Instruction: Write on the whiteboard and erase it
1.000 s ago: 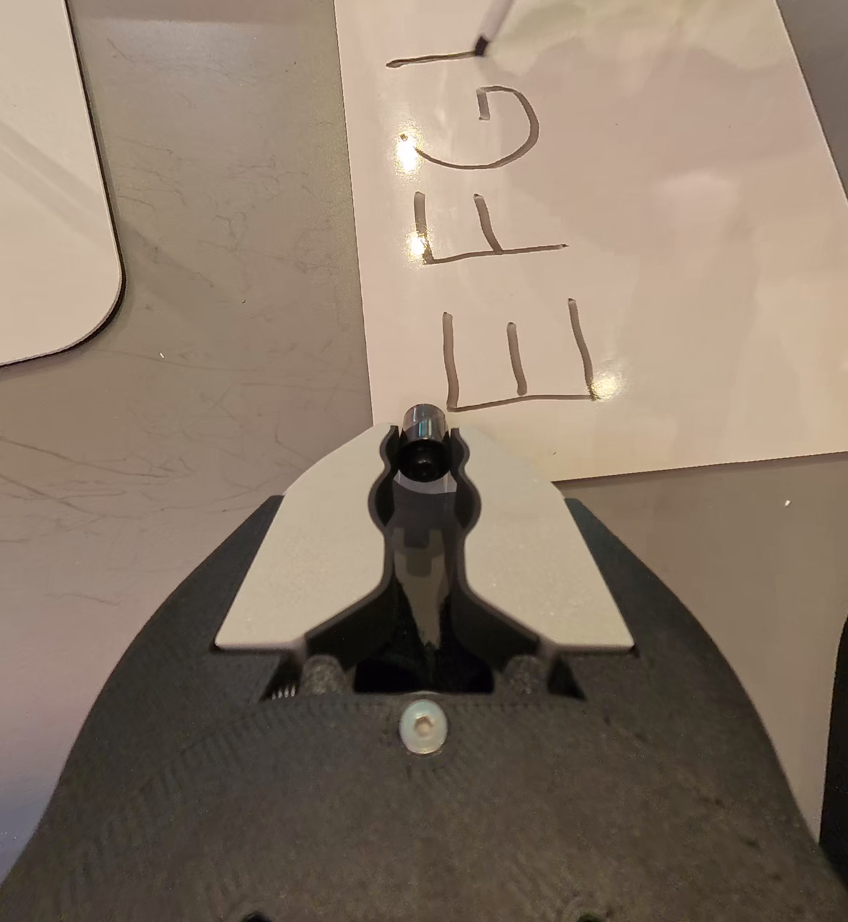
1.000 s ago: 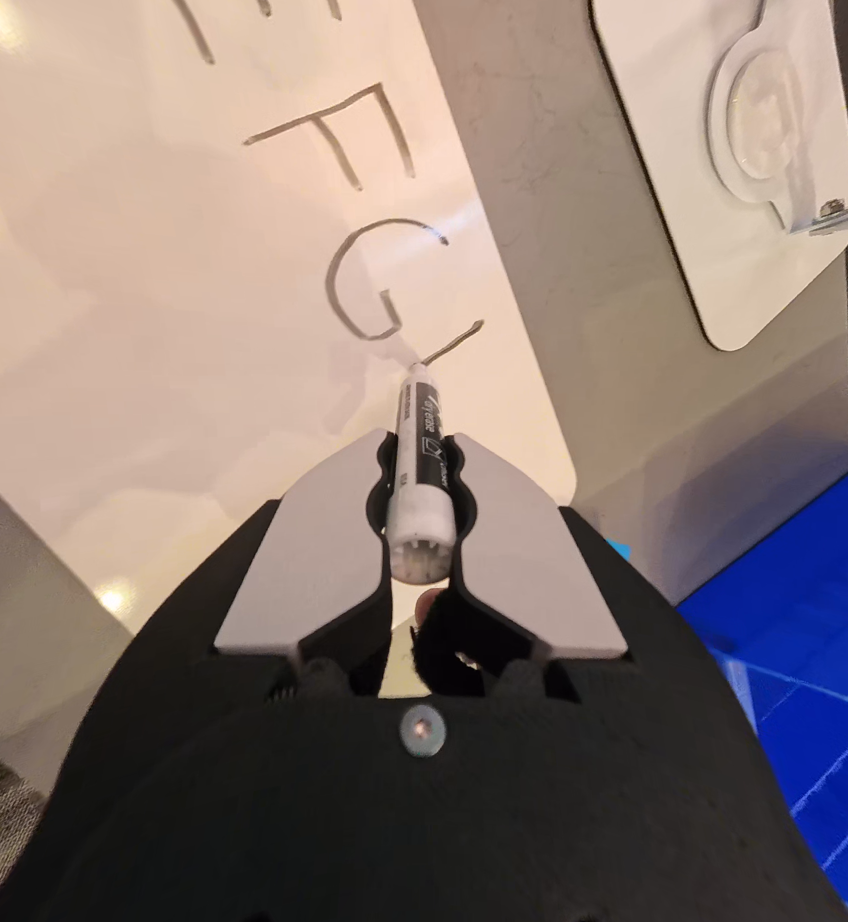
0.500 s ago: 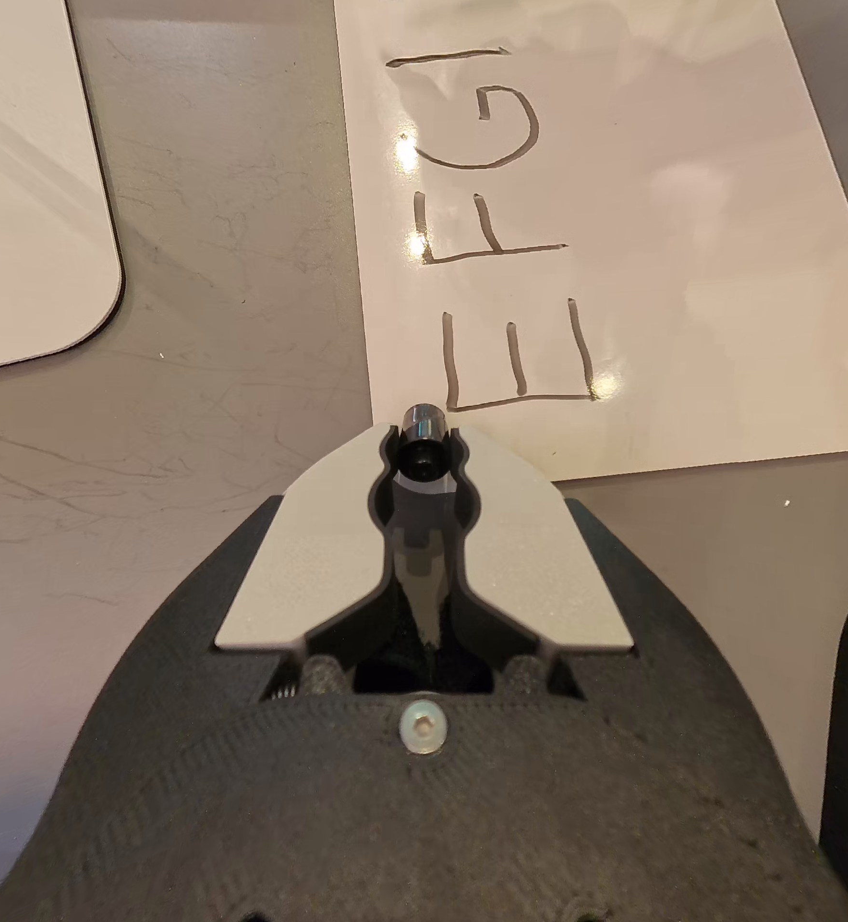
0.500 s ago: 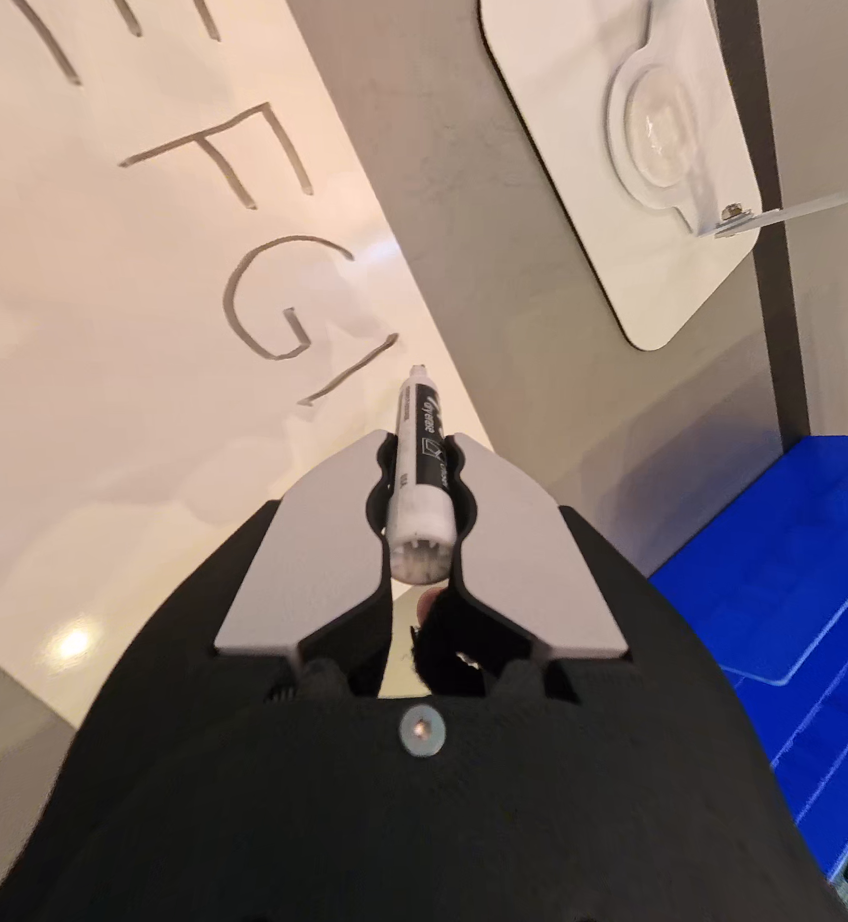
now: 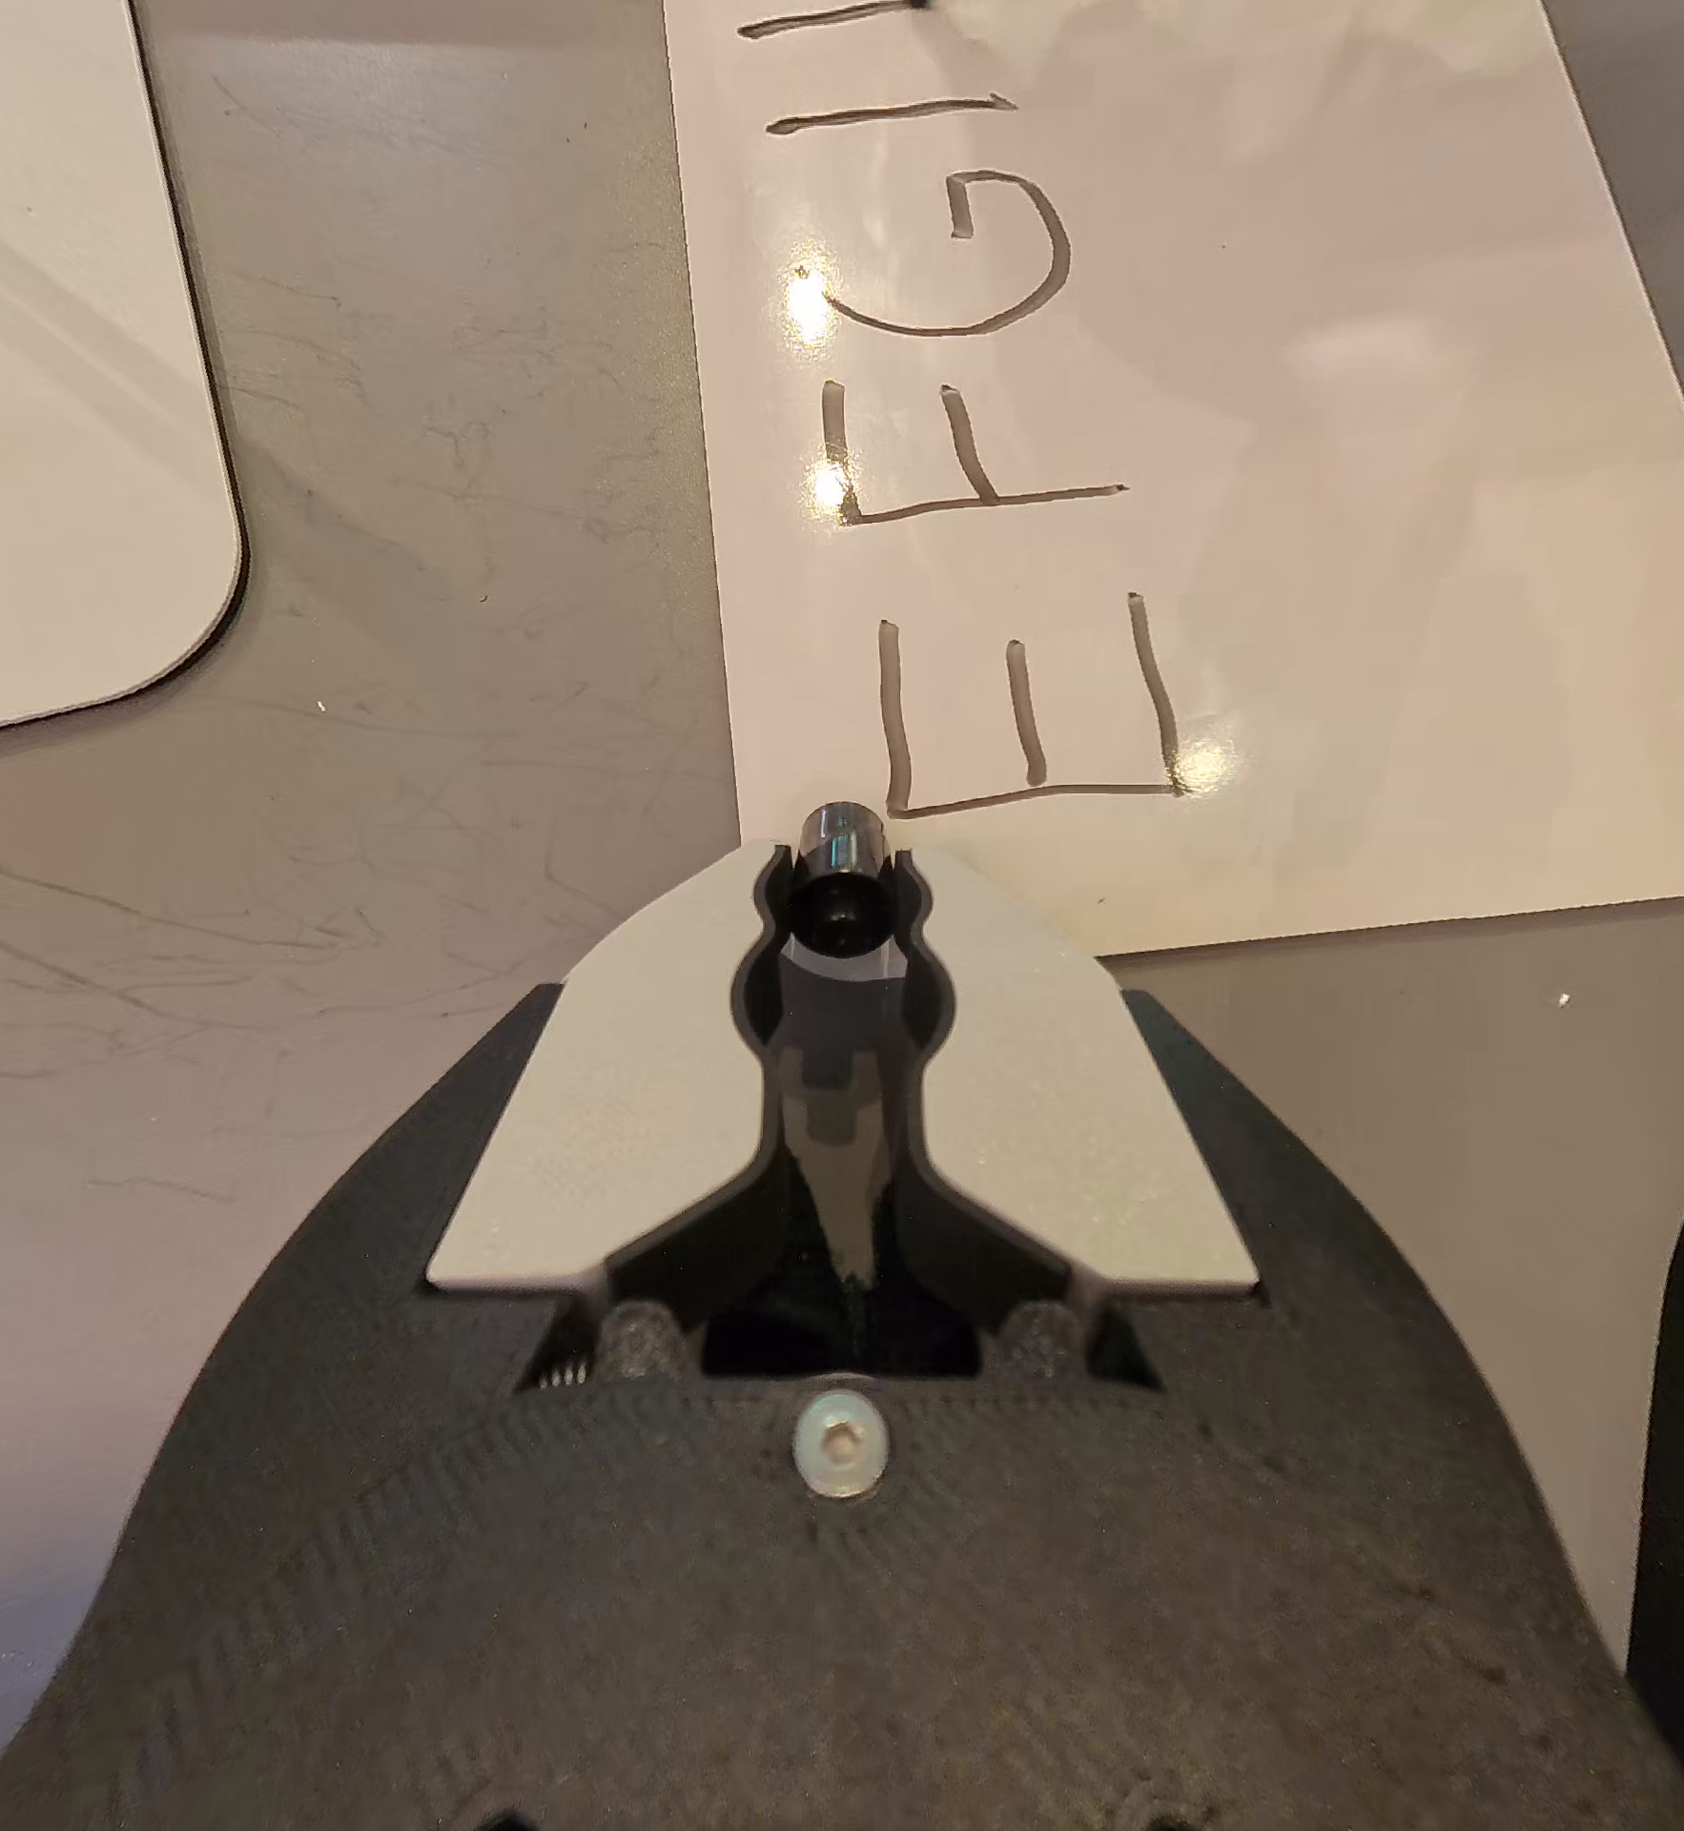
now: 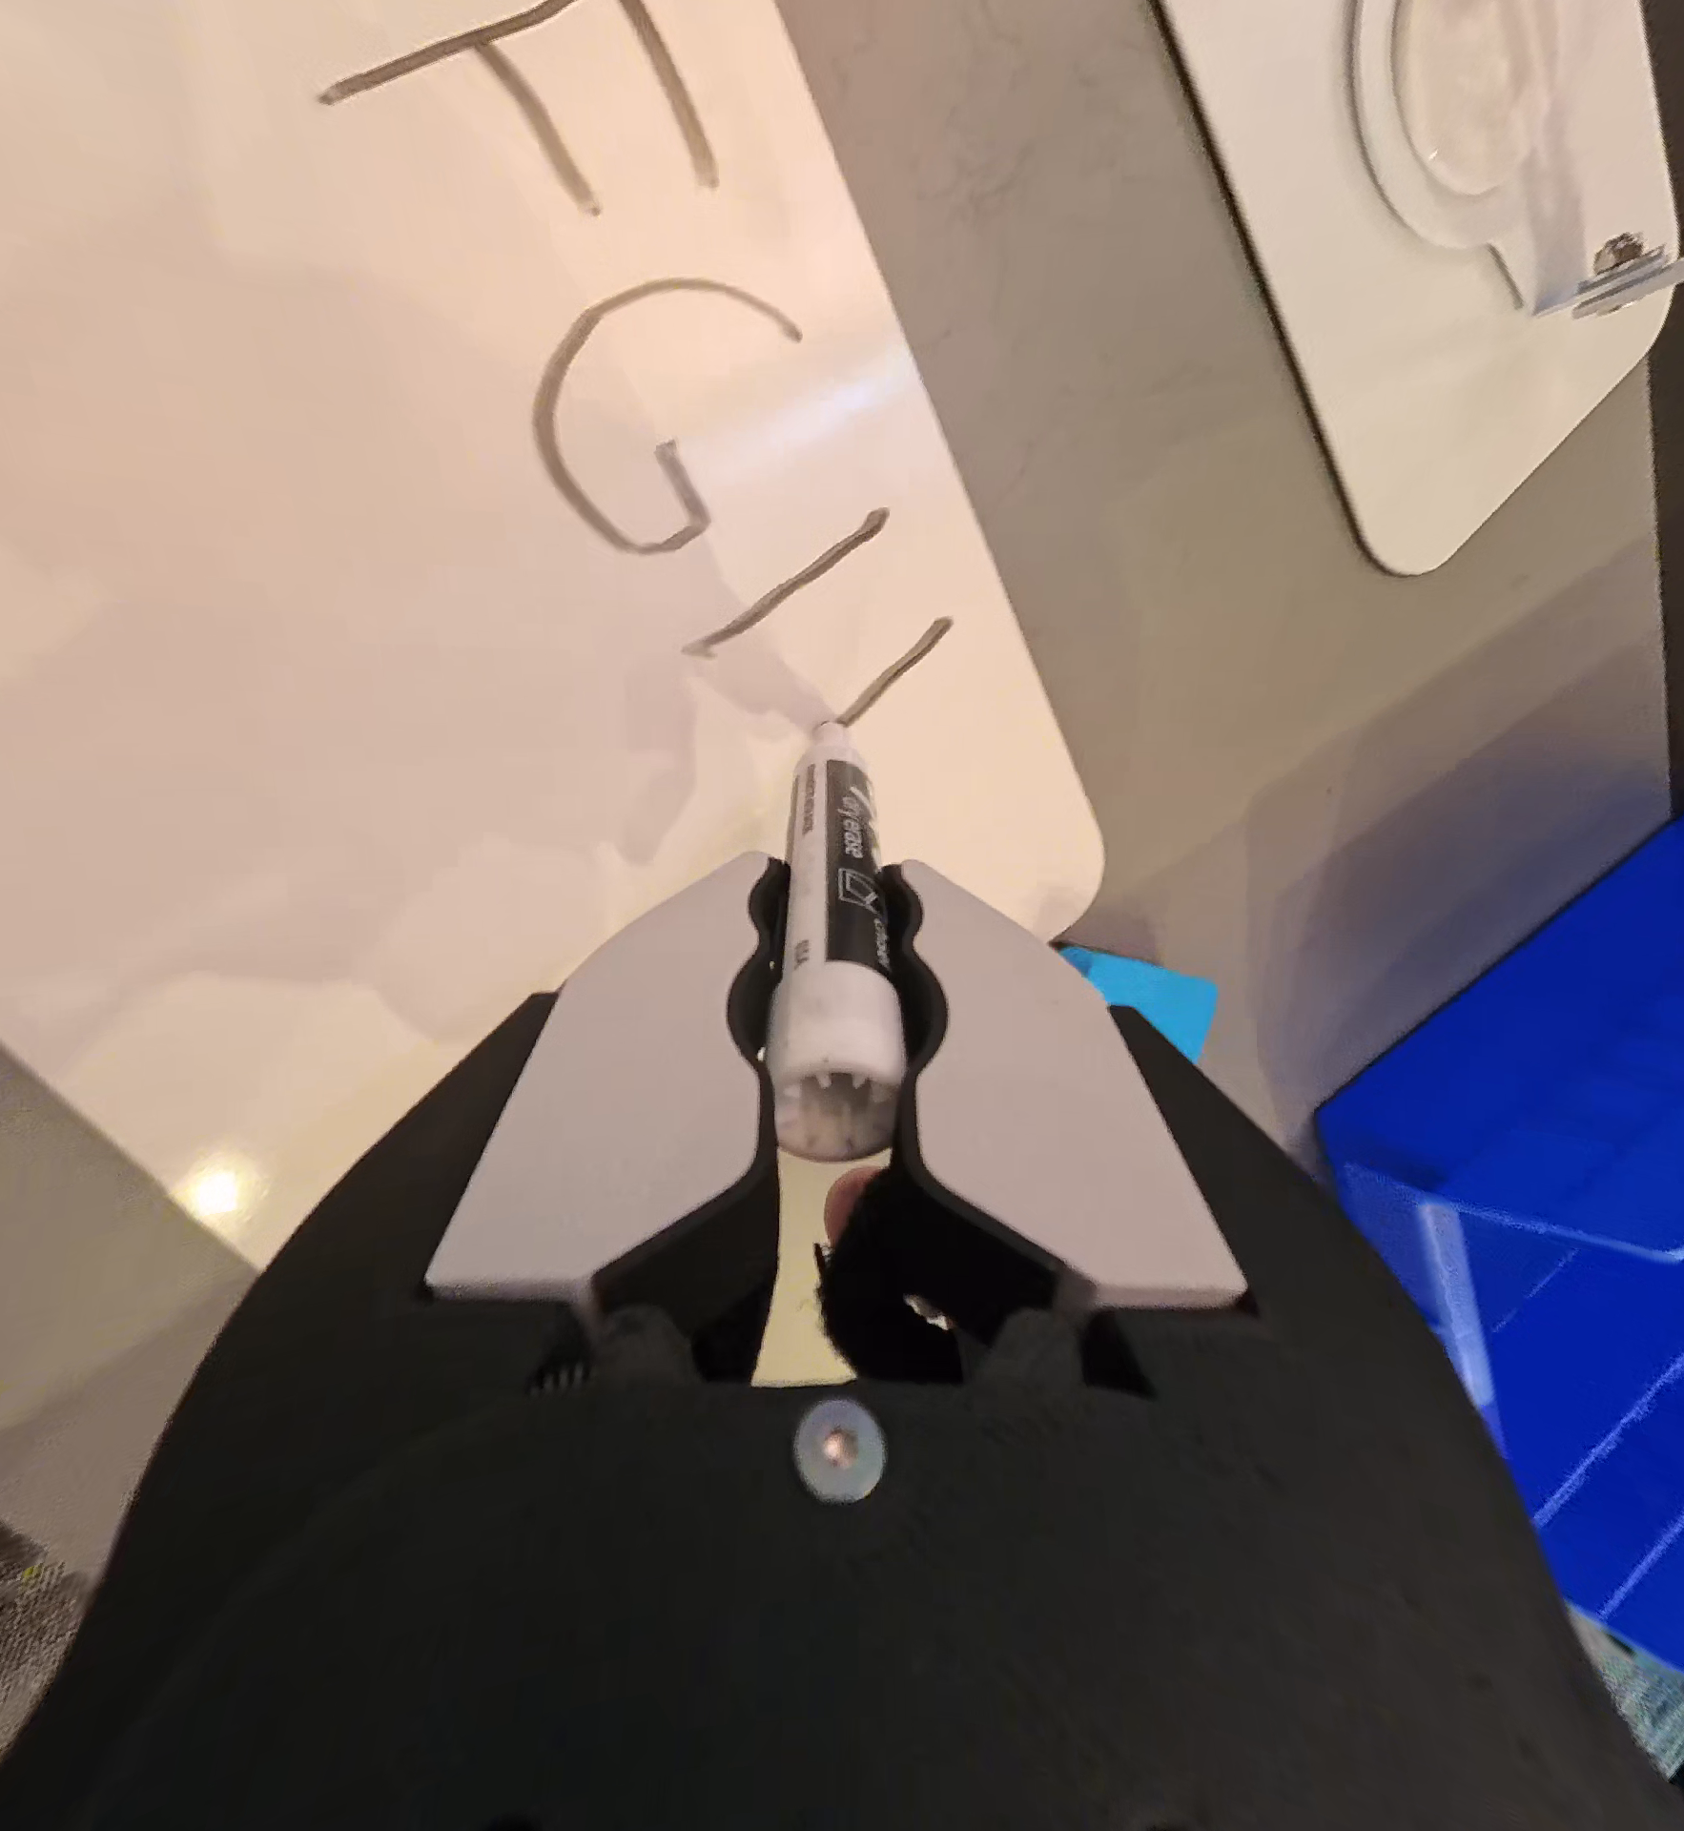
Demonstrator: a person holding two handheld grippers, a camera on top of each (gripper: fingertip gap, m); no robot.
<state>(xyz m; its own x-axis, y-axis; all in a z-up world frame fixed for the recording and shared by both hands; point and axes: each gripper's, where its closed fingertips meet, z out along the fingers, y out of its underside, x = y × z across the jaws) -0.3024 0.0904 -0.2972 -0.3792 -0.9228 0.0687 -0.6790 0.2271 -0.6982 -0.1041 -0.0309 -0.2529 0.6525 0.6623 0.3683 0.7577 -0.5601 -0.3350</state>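
Here the right tool [image 6: 838,872] squeezes the marker [image 6: 833,941], tip on the whiteboard [image 6: 224,495] at 12 o'clock, to write; the left tool [image 5: 838,872] grips its cap [image 5: 840,872].

Your whiteboard [image 5: 1314,495] lies flat on the table [image 5: 422,793]; left of it sits a smaller board [image 5: 45,396], right of it a bin [image 6: 1561,1139].

I see a glossy white whiteboard [image 5: 1314,446] on a smooth, scuffed grey table [image 5: 422,495]; my gripper [image 5: 843,872] shell looks like rough matt black plastic.
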